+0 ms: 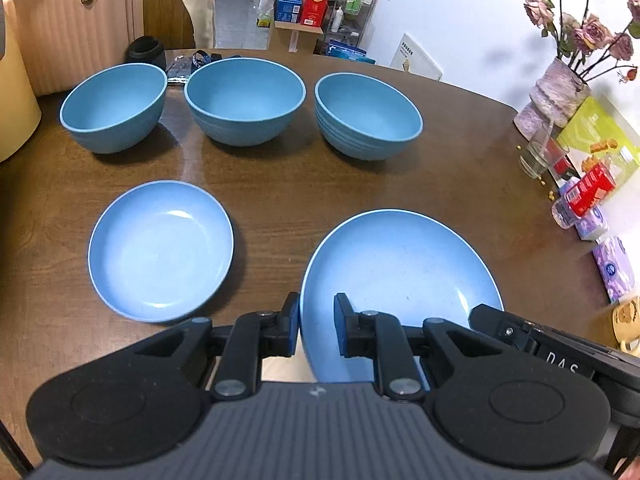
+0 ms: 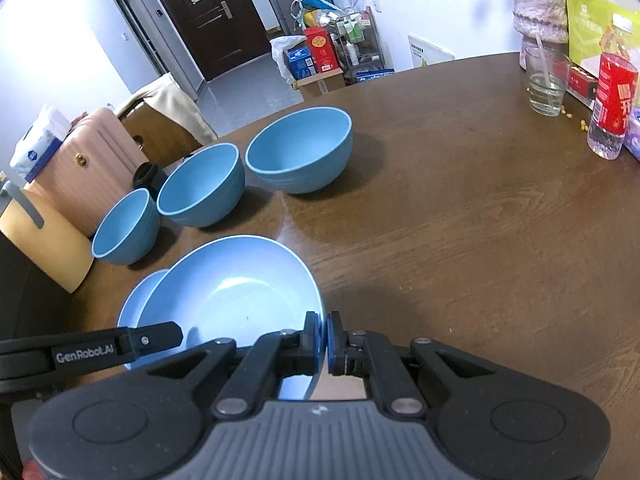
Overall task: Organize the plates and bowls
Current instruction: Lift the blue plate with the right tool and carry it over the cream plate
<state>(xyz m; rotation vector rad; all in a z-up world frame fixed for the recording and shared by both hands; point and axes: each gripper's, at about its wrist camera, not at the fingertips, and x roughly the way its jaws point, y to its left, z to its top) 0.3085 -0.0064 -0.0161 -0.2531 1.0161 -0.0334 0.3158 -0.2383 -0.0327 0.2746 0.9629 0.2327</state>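
A large blue plate [image 1: 400, 272] [image 2: 232, 292] hangs tilted just above the brown table [image 1: 280, 184], held from both sides. My left gripper [image 1: 316, 320] is shut on its left rim, one finger outside and one inside. My right gripper [image 2: 325, 336] is shut on its right rim, pads pressed on the thin edge. A smaller blue plate [image 1: 160, 256] [image 2: 136, 300] lies flat to the left; in the right wrist view the large plate partly covers it. Three blue bowls [image 1: 114, 108] [image 1: 244, 100] [image 1: 368, 116] stand upright in a row behind.
Along the table's right side stand a vase of dried roses [image 1: 556, 92], a drinking glass [image 2: 546, 84], a red-labelled bottle [image 2: 612, 92], snack packs and tissue packs [image 1: 612, 268]. A pink suitcase [image 1: 76, 20] and a chair stand beyond the far left edge.
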